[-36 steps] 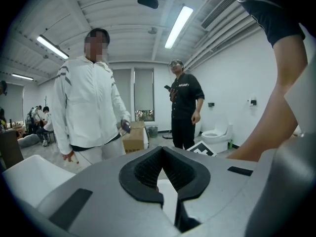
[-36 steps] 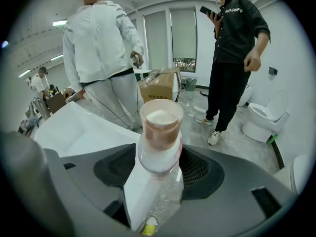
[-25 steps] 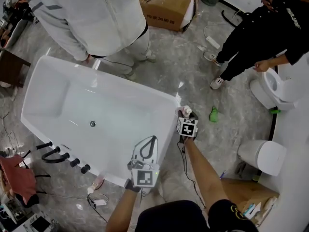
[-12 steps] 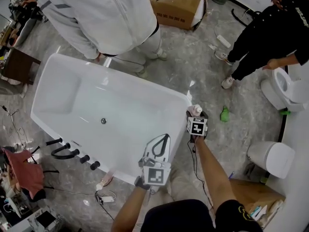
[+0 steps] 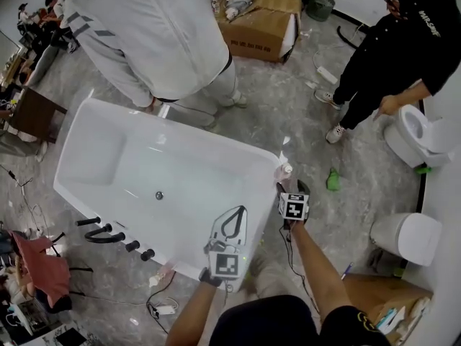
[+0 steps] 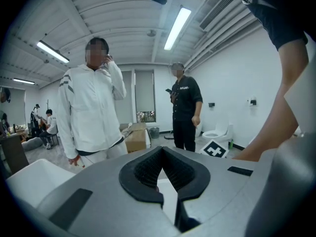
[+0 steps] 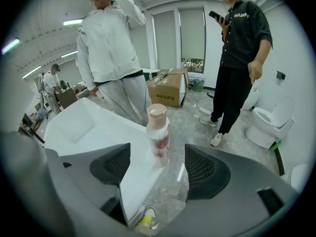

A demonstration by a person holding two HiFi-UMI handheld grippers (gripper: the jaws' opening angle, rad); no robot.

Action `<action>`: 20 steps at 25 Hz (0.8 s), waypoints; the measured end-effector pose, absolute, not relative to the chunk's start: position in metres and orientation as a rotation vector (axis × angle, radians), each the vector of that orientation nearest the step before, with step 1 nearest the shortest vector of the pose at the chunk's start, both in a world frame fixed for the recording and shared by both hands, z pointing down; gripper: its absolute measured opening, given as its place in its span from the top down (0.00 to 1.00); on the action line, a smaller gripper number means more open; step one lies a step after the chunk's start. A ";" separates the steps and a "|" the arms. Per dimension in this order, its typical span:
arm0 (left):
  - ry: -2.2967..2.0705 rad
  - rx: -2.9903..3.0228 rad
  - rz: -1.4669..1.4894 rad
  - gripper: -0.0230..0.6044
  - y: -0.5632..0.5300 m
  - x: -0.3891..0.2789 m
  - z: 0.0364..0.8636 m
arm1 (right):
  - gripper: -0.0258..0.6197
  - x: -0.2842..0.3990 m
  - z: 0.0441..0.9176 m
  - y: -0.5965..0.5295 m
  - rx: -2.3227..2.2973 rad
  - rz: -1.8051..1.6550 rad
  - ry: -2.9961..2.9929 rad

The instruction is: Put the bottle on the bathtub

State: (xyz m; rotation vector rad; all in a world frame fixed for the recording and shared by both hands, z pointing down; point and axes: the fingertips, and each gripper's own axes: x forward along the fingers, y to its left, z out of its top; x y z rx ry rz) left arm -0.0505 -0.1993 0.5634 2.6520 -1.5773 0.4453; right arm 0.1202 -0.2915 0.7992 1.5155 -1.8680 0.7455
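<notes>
Right gripper (image 5: 290,187) has just been opening its fingers and they now stand wide. The pink-capped bottle (image 5: 287,170) is in the gap ahead of them, and neither pad touches it. It stands upright on the corner rim of the white bathtub (image 5: 209,132), at the end nearest me, right by the edge above the floor. From the right gripper view the bottle (image 7: 158,132) rises between the two dark pads, with the tub's glossy rim running away to the left.

Left gripper (image 5: 232,222) hovers over the near rim. Its fingers meet at the tips and I see nothing between them.

The tub is bare inside apart from its drain (image 5: 159,194). A row of black tap fittings (image 5: 115,236) stands along its near side. The floor (image 5: 288,114) is grey, marble-patterned tile with cables lying on it and a small green object (image 5: 333,179) beyond the bottle.

A person in white (image 5: 151,34) stands at the tub's far side, and a person in black (image 5: 403,42) stands by a white toilet (image 5: 421,132). A second toilet (image 5: 403,236) is closer to me. An open cardboard box (image 5: 263,16) sits at the back.
</notes>
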 end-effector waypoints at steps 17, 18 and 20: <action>-1.583 2.773 0.267 0.93 -0.043 -0.042 0.462 | 0.95 0.127 0.558 -0.058 1.834 0.474 -2.130; -1.583 2.783 0.260 0.93 -0.034 -0.040 0.457 | 0.96 0.128 0.549 -0.048 1.844 0.482 -2.142; -1.589 2.791 0.238 0.93 -0.017 -0.034 0.446 | 0.96 0.131 0.534 -0.028 1.851 0.499 -2.169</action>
